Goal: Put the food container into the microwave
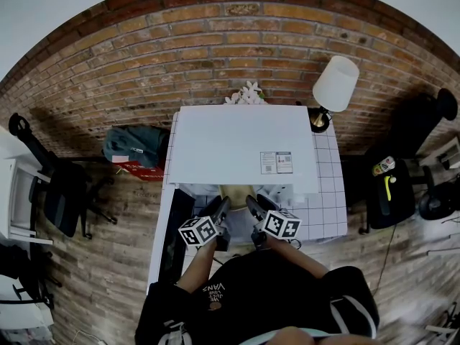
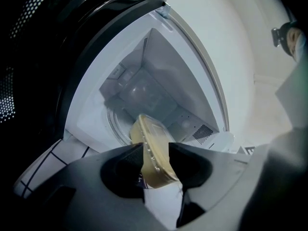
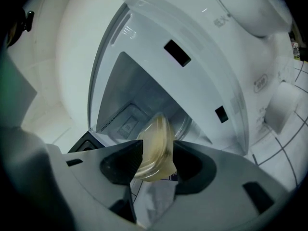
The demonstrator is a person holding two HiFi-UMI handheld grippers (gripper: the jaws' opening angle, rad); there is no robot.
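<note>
Head view: my forearms reach forward side by side, left tool (image 1: 218,205) and right tool (image 1: 253,204) at the open microwave (image 1: 244,142) on the desk (image 1: 327,210).

Left gripper view: jaws spread, with the food container (image 2: 147,131) edge-on between them and its far end inside the cavity.

Right gripper view: the same, jaws spread and the container between.

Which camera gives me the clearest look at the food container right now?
The left gripper view: the food container is close and sharp, its lid and ribbed rim clear, its far end inside the microwave. The right gripper view shows it edge-on and softer. The head view catches only a tan sliver.
</note>
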